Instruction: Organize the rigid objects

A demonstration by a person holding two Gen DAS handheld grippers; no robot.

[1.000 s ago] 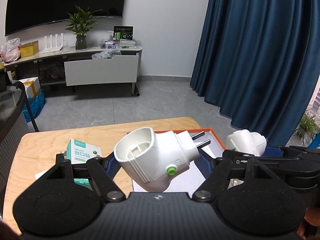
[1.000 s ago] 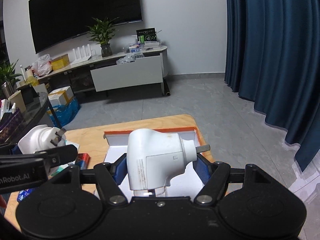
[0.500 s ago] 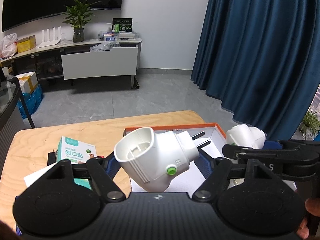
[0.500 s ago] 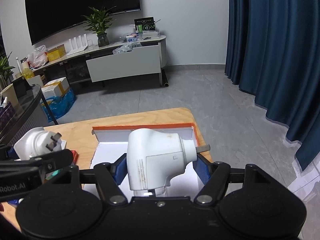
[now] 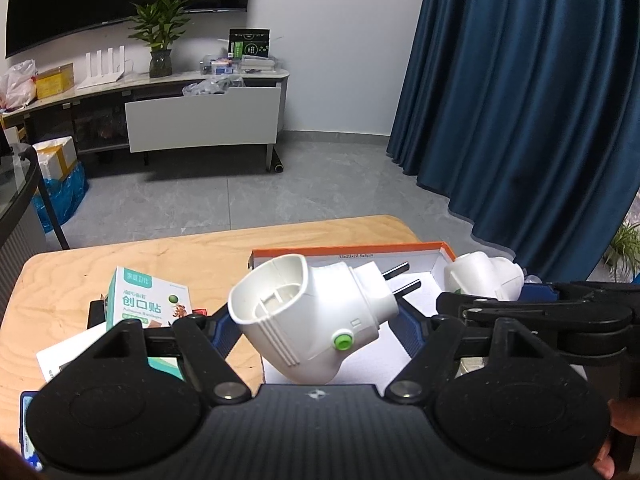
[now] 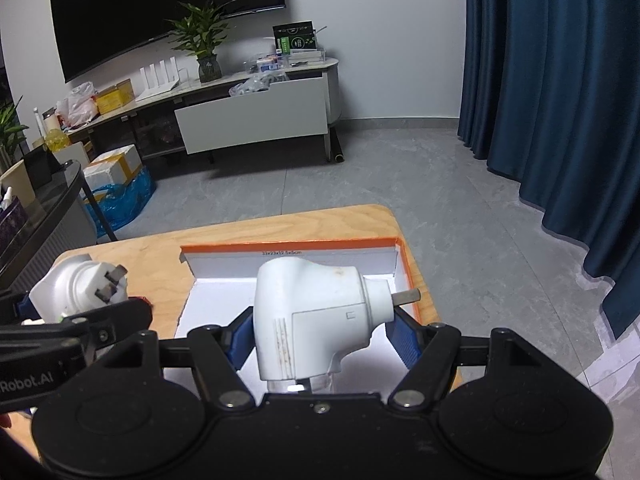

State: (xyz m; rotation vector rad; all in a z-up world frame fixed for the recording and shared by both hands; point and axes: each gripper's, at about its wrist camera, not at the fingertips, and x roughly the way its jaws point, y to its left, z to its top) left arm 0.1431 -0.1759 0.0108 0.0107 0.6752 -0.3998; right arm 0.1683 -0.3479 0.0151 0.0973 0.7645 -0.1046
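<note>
- The left gripper (image 5: 316, 322) was clamped on a white plug adapter (image 5: 308, 316) with a green button, held above the near edge of the box (image 5: 352, 250).
- The right gripper (image 6: 320, 332) gripped a second white adapter (image 6: 316, 312) over the box's white floor.
- Advice: lower each level into the box, apart, then release.

Both wrist views sit close above the wooden table (image 5: 192, 256), facing the curtain side; both share the orange-rimmed box (image 6: 288, 246).

White box floor (image 6: 224, 300) open at 12 o'clock; bandage carton (image 5: 150, 300) blocks desk (image 5: 200, 252) at 10 o'clock.
</note>
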